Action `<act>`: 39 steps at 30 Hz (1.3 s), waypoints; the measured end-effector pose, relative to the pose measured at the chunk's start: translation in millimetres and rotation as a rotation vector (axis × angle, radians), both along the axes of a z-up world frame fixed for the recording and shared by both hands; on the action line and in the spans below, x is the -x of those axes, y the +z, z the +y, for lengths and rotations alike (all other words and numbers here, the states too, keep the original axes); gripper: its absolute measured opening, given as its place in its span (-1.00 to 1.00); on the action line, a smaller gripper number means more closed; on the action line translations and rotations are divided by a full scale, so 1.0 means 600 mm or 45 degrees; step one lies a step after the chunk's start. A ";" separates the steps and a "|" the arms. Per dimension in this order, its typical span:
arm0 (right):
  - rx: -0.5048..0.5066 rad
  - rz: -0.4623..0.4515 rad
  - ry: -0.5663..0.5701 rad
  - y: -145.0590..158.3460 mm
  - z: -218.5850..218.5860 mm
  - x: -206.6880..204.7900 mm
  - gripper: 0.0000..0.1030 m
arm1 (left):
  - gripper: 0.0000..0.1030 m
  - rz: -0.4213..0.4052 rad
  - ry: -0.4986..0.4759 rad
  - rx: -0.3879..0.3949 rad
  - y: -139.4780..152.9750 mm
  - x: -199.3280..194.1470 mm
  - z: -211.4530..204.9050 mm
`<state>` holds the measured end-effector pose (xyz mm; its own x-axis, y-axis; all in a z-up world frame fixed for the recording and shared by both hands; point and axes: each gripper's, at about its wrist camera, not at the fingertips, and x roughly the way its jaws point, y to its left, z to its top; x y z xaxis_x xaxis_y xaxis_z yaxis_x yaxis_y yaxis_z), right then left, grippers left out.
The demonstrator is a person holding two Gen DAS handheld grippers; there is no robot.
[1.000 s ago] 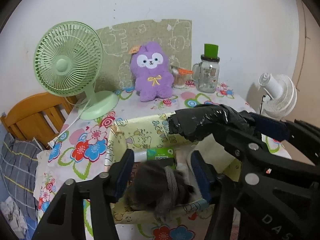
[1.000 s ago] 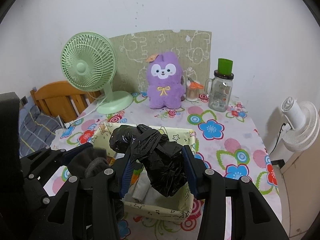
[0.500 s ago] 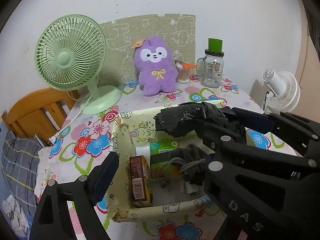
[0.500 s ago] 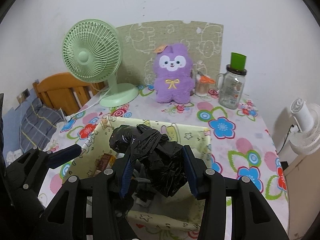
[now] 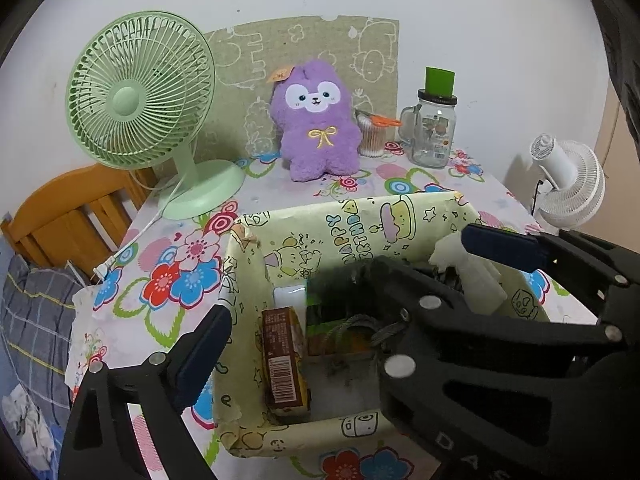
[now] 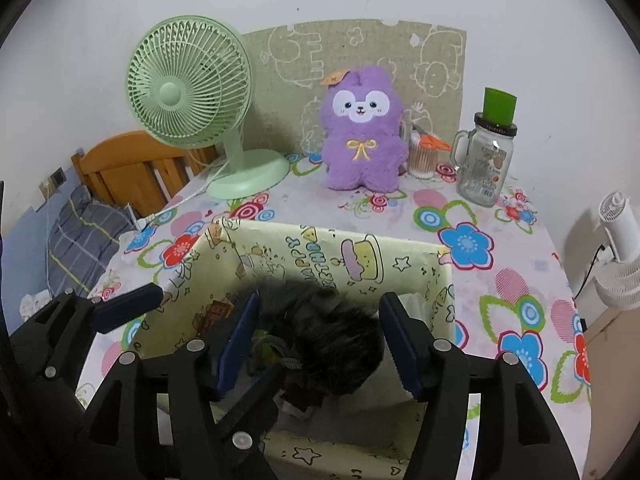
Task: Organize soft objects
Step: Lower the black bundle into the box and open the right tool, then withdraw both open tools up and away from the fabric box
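Right gripper spread wide — black bundle seemingly loose in box.

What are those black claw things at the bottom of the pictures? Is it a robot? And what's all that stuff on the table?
There is no robot here. A person holds a two-finger grabber in each hand, and each grabber carries a camera looking out along its fingers. One picture comes from the left gripper, the other from the right gripper.

The flowery table holds a green fan, a purple plush toy, a glass jar and a yellow box. The left gripper is open and empty above the box. A blurry black bag sits between the right gripper's fingers, over the box. I cannot tell whether it is pinched. A brown packet lies inside the box.
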<state>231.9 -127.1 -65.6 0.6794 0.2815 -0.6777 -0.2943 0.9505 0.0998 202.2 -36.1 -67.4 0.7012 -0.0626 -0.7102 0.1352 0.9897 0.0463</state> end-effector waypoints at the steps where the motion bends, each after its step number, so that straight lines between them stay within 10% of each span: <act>1: 0.004 0.006 -0.002 0.000 -0.001 0.000 0.35 | 0.86 0.004 -0.005 0.006 0.001 0.000 0.000; 39: -0.020 -0.151 -0.132 0.086 -0.044 0.145 0.49 | 0.99 -0.149 -0.057 0.074 0.085 0.133 -0.017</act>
<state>144.9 -153.7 -13.8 0.7805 0.2160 -0.5867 -0.2056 0.9749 0.0855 122.5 -46.4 -16.6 0.7747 -0.1343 -0.6179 0.1761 0.9843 0.0068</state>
